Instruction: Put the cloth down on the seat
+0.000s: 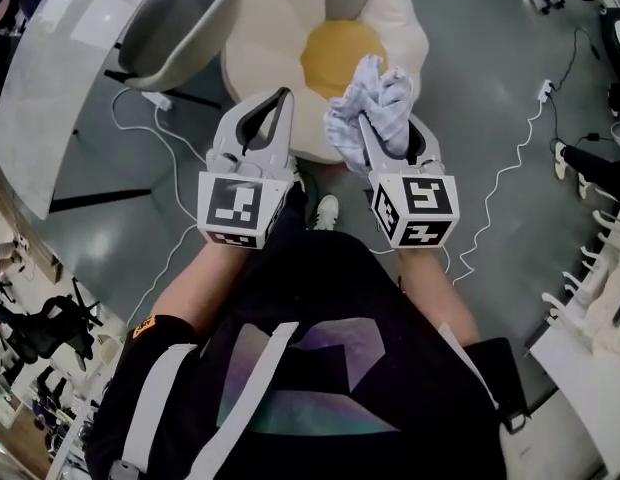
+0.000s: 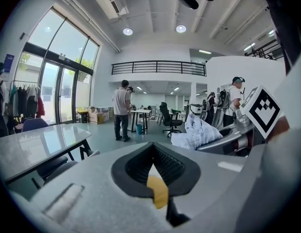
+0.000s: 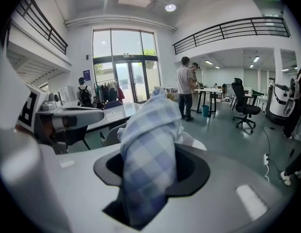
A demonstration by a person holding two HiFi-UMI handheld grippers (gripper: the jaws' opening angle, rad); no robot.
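Right gripper point(image 1: 386, 128) clamped a bunched checked cloth point(image 1: 373, 100), which hung above the flower-shaped seat point(image 1: 275, 28) (cream petals, yellow centre), left gripper point(image 1: 281, 98) sat just beside, jaws closed together, empty.

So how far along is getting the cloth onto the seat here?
Done: the checked cloth is picked up, clamped in the right tool. In hand: it is held in the air by the flower-shaped seat, not yet set on it. To do: lower it onto the seat and release. The left tool is shut and empty.
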